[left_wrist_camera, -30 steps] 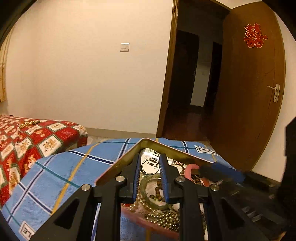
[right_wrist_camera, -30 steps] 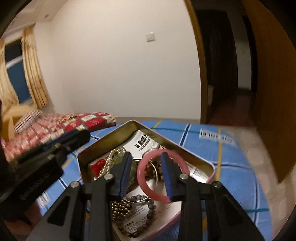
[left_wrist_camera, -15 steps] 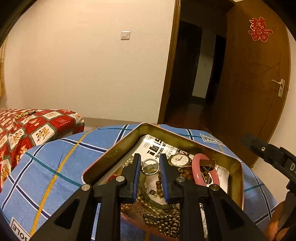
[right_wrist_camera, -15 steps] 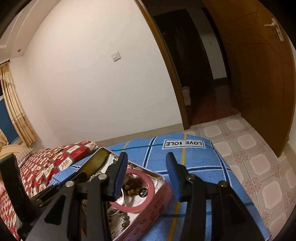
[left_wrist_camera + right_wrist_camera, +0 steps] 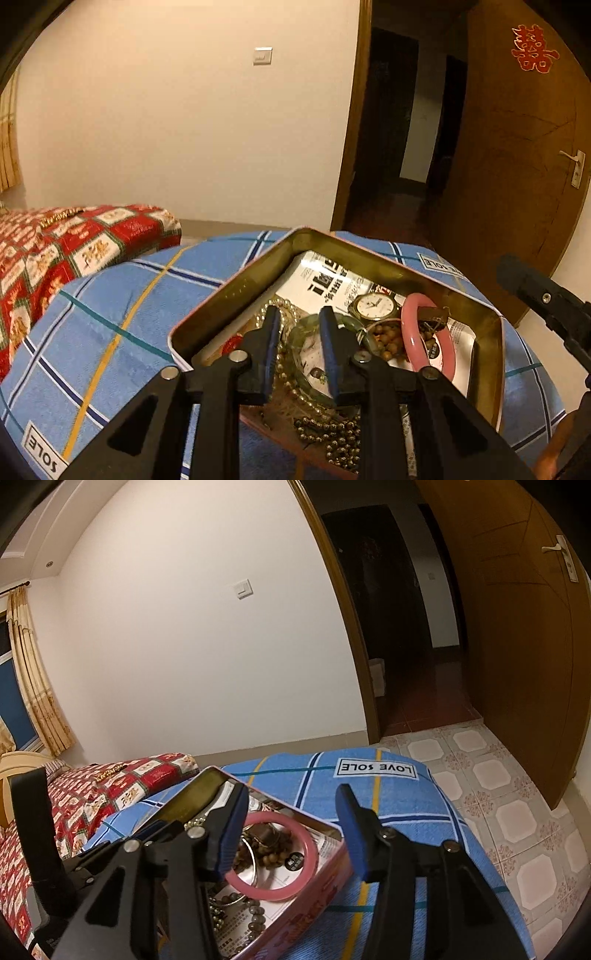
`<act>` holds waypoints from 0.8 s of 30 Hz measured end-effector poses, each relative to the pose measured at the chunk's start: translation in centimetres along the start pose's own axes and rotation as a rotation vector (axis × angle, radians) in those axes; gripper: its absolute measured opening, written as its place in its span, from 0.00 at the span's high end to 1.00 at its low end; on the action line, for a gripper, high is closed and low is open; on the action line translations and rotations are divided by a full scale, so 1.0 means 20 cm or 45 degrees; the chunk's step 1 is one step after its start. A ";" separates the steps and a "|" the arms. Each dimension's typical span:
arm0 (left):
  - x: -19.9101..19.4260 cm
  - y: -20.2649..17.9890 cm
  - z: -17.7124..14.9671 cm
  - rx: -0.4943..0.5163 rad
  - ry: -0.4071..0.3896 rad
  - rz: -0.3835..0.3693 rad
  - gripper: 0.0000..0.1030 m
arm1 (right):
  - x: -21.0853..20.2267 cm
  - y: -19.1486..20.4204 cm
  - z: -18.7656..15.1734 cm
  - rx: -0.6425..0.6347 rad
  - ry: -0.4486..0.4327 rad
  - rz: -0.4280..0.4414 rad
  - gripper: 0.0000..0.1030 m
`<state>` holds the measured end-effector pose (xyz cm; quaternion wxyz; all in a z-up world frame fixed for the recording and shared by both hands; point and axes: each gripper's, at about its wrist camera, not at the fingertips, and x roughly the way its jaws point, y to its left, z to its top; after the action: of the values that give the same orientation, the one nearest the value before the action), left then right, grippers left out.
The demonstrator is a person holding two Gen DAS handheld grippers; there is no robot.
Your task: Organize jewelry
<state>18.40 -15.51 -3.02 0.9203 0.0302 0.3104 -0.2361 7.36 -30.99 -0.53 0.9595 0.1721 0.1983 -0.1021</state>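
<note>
Both claws are opening over the tin [image 5: 236, 291] on the blue checked bed [image 5: 122, 295]. The left claw [image 5: 297, 325] straddles a green bangle's rim [image 5: 308, 328], unpinched; the right claw [image 5: 291, 808] gapes above the pink bangle [image 5: 310, 853], holding nothing. Risk: beads [image 5: 340, 439] tangle and come up together, or the tin tips on soft bedding. Behind: white wall, open wooden door, tiled floor.

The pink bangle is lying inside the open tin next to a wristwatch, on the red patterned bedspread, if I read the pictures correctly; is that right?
Not quite. The pink bangle does lie inside the open tin next to the wristwatch, but the tin sits on the blue checked cloth, not the red patterned bedspread, which lies further off to the side. The left wrist view shows this.
</note>
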 end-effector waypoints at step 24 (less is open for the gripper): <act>-0.37 0.09 -0.13 -0.121 -0.214 0.260 0.32 | -0.09 0.15 -0.07 -0.222 -0.216 -0.130 0.09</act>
<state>12.66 -10.41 -0.90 0.9627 -0.0020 0.2383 -0.1281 6.00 -27.54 -0.15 0.9777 0.0683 0.1332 -0.1473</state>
